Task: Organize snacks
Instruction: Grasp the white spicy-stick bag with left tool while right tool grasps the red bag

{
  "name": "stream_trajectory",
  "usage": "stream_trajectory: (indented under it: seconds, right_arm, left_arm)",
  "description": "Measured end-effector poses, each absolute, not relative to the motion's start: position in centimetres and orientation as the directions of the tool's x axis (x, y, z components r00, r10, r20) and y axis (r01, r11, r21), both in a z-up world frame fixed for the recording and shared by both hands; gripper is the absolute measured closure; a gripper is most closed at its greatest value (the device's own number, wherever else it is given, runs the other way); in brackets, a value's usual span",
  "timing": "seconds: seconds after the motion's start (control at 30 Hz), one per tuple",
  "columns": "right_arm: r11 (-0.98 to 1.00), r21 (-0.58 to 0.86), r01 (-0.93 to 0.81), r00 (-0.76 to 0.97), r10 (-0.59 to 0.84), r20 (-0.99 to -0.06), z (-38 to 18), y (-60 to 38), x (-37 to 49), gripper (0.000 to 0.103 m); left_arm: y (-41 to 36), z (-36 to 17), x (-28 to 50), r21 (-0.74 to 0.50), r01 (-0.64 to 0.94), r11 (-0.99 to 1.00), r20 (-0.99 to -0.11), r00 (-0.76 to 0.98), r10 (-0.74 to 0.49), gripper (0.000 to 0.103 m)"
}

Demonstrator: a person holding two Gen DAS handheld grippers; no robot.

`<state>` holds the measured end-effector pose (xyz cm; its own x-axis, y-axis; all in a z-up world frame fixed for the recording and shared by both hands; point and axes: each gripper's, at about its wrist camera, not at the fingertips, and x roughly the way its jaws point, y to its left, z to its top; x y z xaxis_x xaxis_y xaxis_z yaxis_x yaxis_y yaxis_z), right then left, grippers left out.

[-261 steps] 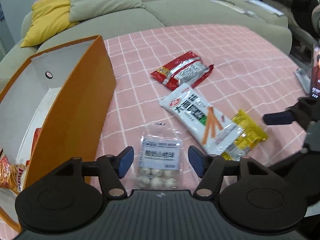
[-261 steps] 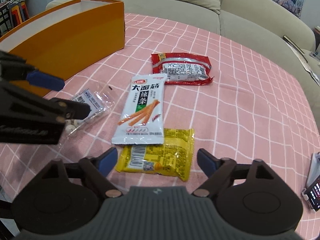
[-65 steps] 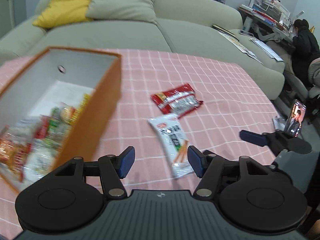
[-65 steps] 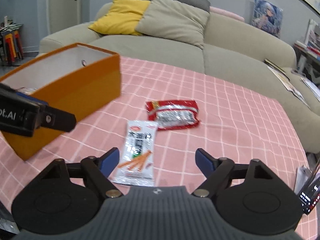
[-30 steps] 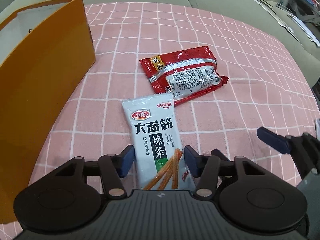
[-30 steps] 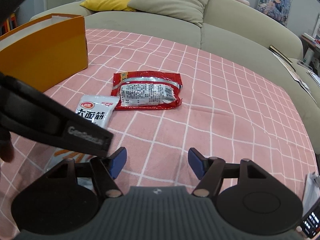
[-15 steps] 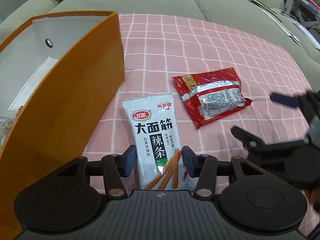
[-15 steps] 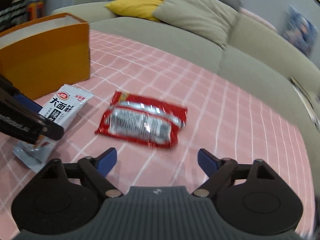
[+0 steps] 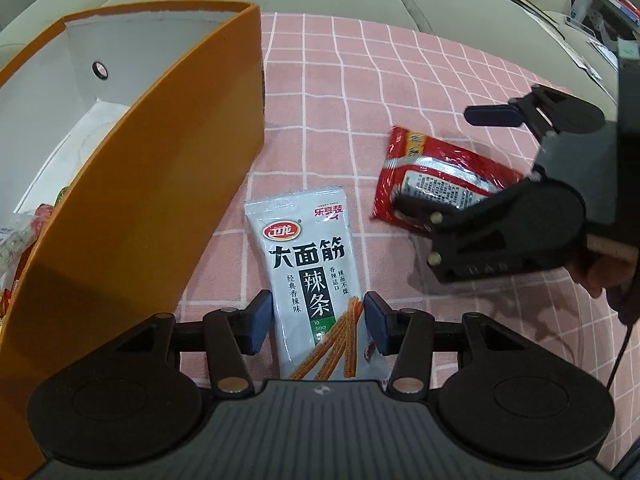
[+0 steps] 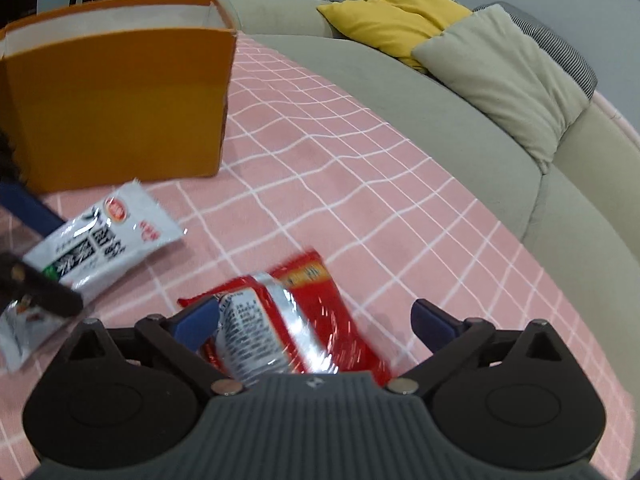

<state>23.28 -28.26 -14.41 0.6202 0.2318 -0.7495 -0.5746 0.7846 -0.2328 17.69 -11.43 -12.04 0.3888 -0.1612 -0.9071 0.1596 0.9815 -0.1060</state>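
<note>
A white spicy-strip packet (image 9: 316, 280) lies on the pink checked tablecloth (image 9: 360, 92). My left gripper (image 9: 318, 322) has its blue pads on both sides of the packet's lower end, pressing its edges. The packet also shows in the right wrist view (image 10: 100, 240). A red snack packet (image 10: 296, 316) lies between the open fingers of my right gripper (image 10: 316, 320), not pinched; it also shows in the left wrist view (image 9: 432, 172). The orange box (image 9: 132, 200) stands at the left with several snacks inside.
A grey-green sofa (image 10: 400, 92) with a yellow cushion (image 10: 392, 12) and a beige cushion (image 10: 508, 76) runs behind the table. The right gripper (image 9: 520, 184) shows at the right of the left wrist view.
My left gripper has closed in on the white packet's lower end. My right gripper has moved down over the red packet, which now lies between its fingers.
</note>
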Motion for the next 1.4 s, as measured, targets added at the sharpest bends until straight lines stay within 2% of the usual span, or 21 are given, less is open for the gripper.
stream_trajectory:
  seconds: [0.17,0.23,0.27,0.37,0.47,0.77,0.93,1.03,1.23,1.3,1.4]
  right_arm:
    - [0.838,-0.095,-0.538,0.558,0.269,-0.785,-15.0,-28.8,24.0,0.006]
    - [0.863,-0.027,-0.504,0.536,0.287,-0.794,-15.1,-29.3,23.7,0.012]
    - [0.878,0.011,-0.478,0.53,0.298,-0.794,-15.0,-29.6,23.4,0.02]
    - [0.909,0.013,-0.416,0.556,0.266,-0.787,-14.7,-29.5,21.7,0.032]
    - [0.944,0.028,-0.327,0.566,0.22,-0.795,-14.4,-29.1,19.9,0.034]
    - [1.0,0.024,0.012,0.551,0.013,-0.834,-13.3,-27.9,13.3,0.037]
    - [0.992,0.037,0.121,0.527,-0.033,-0.849,-12.6,-27.2,9.1,0.037]
    - [0.99,0.032,0.14,0.508,-0.044,-0.86,-12.2,-26.4,6.8,0.037]
    - [0.992,0.081,0.094,0.488,0.025,-0.872,-12.2,-25.9,5.0,0.035]
    - [0.993,0.105,0.047,0.497,0.068,-0.865,-12.0,-25.9,4.8,0.03]
    - [0.994,0.102,-0.028,0.518,0.102,-0.85,-11.2,-25.9,3.8,0.02]
  left_arm:
    - [-11.0,-12.1,17.7,-0.116,0.155,0.981,-0.908,0.384,-0.168,0.047]
    - [-10.9,-12.0,17.4,-0.121,0.155,0.98,-0.909,0.38,-0.172,0.047]
    - [-10.8,-12.0,17.3,-0.124,0.154,0.98,-0.909,0.378,-0.174,0.047]
    - [-10.6,-12.2,17.0,-0.13,0.152,0.98,-0.91,0.373,-0.179,0.047]
    - [-10.3,-12.2,16.5,-0.141,0.15,0.979,-0.911,0.367,-0.188,0.047]
    - [-8.8,-12.1,13.8,-0.148,0.14,0.979,-0.912,0.363,-0.189,0.047]
    - [-8.2,-12.1,12.2,-0.16,0.171,0.972,-0.911,0.353,-0.212,0.047]
    - [-8.1,-12.2,11.2,-0.171,0.212,0.962,-0.912,0.335,-0.236,0.047]
    - [-7.8,-12.4,9.9,-0.163,0.274,0.948,-0.918,0.311,-0.248,0.045]
    - [-7.6,-12.4,9.9,-0.164,0.275,0.947,-0.92,0.303,-0.247,0.043]
    - [-7.5,-12.5,10.1,-0.17,0.263,0.95,-0.924,0.293,-0.247,0.033]
